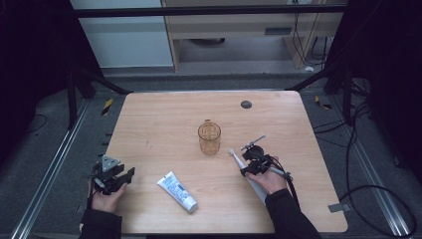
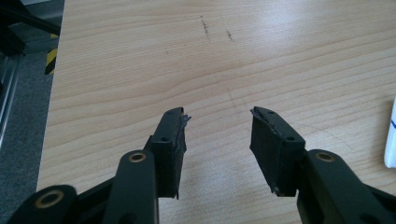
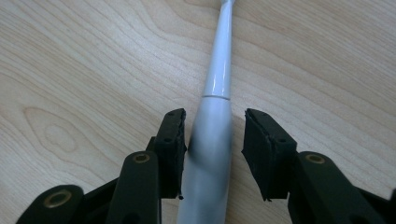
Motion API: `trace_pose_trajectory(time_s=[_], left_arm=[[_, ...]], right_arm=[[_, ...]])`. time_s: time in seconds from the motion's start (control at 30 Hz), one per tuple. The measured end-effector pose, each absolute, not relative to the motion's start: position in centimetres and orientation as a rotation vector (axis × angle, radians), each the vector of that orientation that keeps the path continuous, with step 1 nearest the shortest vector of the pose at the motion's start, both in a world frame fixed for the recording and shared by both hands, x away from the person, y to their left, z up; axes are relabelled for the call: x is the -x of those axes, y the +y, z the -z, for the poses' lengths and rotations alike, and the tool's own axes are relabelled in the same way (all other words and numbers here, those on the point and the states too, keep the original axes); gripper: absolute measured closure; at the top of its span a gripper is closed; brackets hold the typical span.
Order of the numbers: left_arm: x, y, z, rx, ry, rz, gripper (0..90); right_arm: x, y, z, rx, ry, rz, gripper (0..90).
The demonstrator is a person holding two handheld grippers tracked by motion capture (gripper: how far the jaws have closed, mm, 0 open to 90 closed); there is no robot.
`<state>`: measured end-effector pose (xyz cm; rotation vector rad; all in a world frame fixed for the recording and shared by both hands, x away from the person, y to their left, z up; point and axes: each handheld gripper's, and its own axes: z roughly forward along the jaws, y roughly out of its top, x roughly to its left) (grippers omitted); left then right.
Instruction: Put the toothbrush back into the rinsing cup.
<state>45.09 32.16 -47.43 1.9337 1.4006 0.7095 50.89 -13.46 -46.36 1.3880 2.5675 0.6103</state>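
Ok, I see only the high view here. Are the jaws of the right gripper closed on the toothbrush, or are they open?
Observer: Open. In the right gripper view the right gripper straddles the toothbrush, with a gap beside one jaw.
Operator: At which part of the toothbrush?
Observer: On the thick handle, just below the seam with the thin neck.
Operator: And the left gripper?
Observer: The left gripper is open, with bare table between its jaws.
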Motion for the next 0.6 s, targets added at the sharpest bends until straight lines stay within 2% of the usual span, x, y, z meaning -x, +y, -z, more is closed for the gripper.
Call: trace_pose_trajectory(time_s=[0.47, 0.6], left_arm=[[-45.1, 32.19, 47.45, -1.936, 1.402, -0.707, 54.1], [-45.11, 32.16, 47.46, -1.936, 1.402, -0.706, 54.1]], right_arm=[[-51.08, -13.08, 47.16, -1.405, 2.596, -0.557, 62.0], [-51.0, -13.05, 47.16, -1.413, 2.59, -0.56, 65.4]])
